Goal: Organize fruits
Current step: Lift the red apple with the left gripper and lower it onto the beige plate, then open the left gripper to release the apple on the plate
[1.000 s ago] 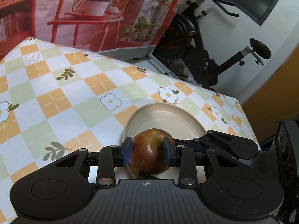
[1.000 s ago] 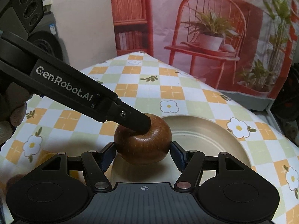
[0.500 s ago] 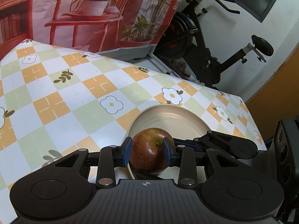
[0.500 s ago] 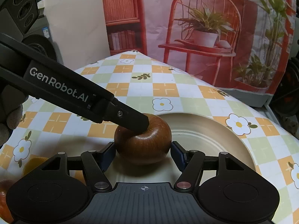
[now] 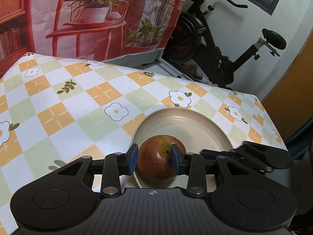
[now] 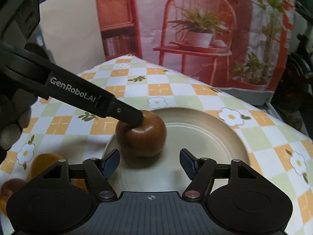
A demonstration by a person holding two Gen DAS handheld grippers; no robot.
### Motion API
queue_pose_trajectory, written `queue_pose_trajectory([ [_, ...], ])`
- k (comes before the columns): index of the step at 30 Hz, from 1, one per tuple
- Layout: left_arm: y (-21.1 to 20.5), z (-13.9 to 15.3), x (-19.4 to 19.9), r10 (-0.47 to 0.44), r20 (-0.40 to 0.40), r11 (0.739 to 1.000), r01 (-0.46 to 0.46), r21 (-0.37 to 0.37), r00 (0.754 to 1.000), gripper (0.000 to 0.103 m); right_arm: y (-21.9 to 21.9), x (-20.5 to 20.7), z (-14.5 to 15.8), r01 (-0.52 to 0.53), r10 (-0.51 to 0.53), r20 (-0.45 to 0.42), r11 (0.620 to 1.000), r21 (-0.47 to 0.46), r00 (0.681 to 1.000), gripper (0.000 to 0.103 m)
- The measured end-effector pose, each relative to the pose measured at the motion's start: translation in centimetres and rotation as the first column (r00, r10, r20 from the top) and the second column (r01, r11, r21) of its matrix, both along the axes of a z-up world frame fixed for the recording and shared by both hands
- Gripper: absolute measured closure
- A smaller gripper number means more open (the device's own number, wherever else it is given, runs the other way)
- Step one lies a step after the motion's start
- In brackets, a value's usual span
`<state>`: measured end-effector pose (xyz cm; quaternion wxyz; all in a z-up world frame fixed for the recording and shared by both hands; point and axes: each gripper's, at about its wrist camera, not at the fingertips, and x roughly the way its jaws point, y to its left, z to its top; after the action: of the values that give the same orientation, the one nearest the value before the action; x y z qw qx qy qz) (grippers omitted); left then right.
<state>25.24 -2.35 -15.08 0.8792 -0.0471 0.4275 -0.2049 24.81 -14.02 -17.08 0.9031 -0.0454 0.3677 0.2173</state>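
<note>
the dark red apple (image 5: 158,157) is clamped between the blue pads of the left gripper (image 5: 154,159), seated at the near rim of the cream plate (image 5: 185,121), apparently touching it. the right gripper (image 6: 150,163) is seen spread wide, jaws just opened further, nothing pinched, the apple just beyond them.
</note>
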Motion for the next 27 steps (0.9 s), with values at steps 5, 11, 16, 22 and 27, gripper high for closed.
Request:
queue_pose_trajectory([
  [5, 0.1, 0.3, -0.4, 0.024, 0.02, 0.999, -0.024, 0.022, 1.0, 0.065, -1.7, -2.4, 1.3, 0.081, -0.082, 0.028, 0.996, 0.043, 0.996, 0.039],
  [11, 0.9, 1.7, -1.6, 0.044, 0.043, 0.999, -0.044, -0.002, 0.998, 0.065, -2.9, -5.4, 2.7, 0.14, -0.145, 0.054, 0.986, 0.096, 0.988, 0.039],
  [16, 1.4, 3.1, -4.1, 0.036, 0.072, 0.999, -0.036, -0.002, 0.997, 0.065, -3.2, -8.0, 3.3, 0.185, -0.194, 0.073, 0.975, 0.122, 0.978, 0.039],
  [22, 3.1, 4.1, -8.0, 0.049, 0.113, 0.999, -0.049, -0.004, 0.992, 0.065, -3.6, -10.9, 3.2, 0.229, -0.241, 0.079, 0.964, 0.138, 0.967, 0.042],
  [27, 4.1, 4.3, -10.9, 0.051, 0.146, 0.999, -0.052, 0.004, 0.988, 0.065, -3.4, -12.8, 2.9, 0.237, -0.248, 0.074, 0.962, 0.136, 0.966, 0.046],
])
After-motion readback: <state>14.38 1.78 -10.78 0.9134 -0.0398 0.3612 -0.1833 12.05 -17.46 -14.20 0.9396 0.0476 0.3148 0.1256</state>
